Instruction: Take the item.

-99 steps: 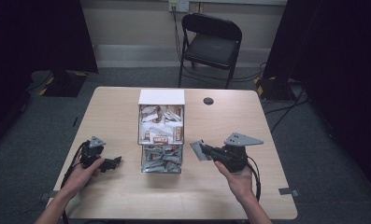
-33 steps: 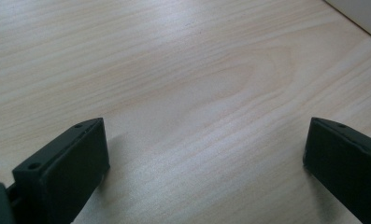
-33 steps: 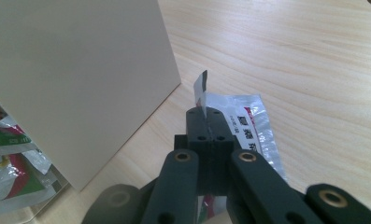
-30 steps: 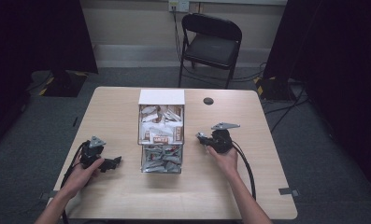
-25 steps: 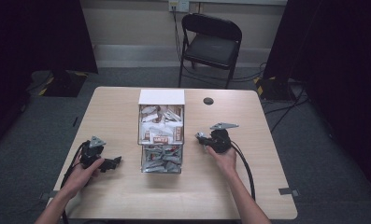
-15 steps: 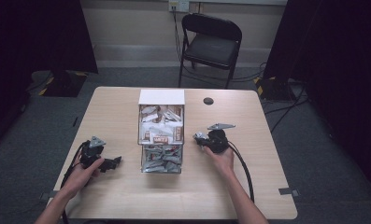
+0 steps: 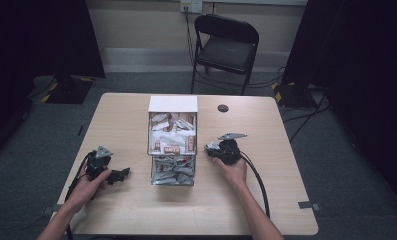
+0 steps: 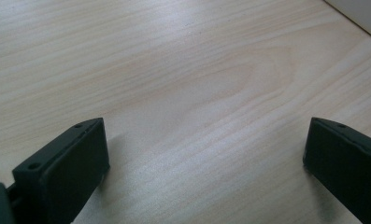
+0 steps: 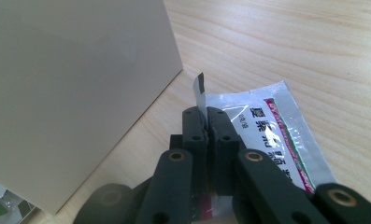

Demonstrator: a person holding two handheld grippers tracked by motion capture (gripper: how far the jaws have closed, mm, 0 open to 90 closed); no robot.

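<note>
At the centre of the high view stands a light wooden table (image 7: 136,210) with a two-part box (image 7: 172,102) of small sachets in the middle: a white cardboard section toward the top of the frame and a clear-walled section (image 7: 172,171) below it, both holding many packets. A black folding chair (image 7: 225,47) stands beyond the table at upper centre, and a small dark round disc (image 7: 223,108) lies on the tabletop to the right of the box.

Just right of the box, the right gripper (image 7: 213,148) rests low over the table in the person's right hand. In the right gripper view its black jaws are pressed together on the edge of a silver sachet (image 9: 272,126) with red and green printing. The sachet lies flat on the wood at centre right of that view, just beside the pale wall of the box (image 9: 71,88), with one corner curled upward between the jaws.

At lower left of the high view, the left gripper (image 7: 122,173) sits on the table, well apart from the box. In the left gripper view (image 8: 202,158) its jaws stand wide open over bare wood, holding nothing.

Judging from this, one sachet is out of the box and gripped at the table surface. Lifting it and placing it somewhere appears to remain, and the left gripper has no part in the work yet.
</note>
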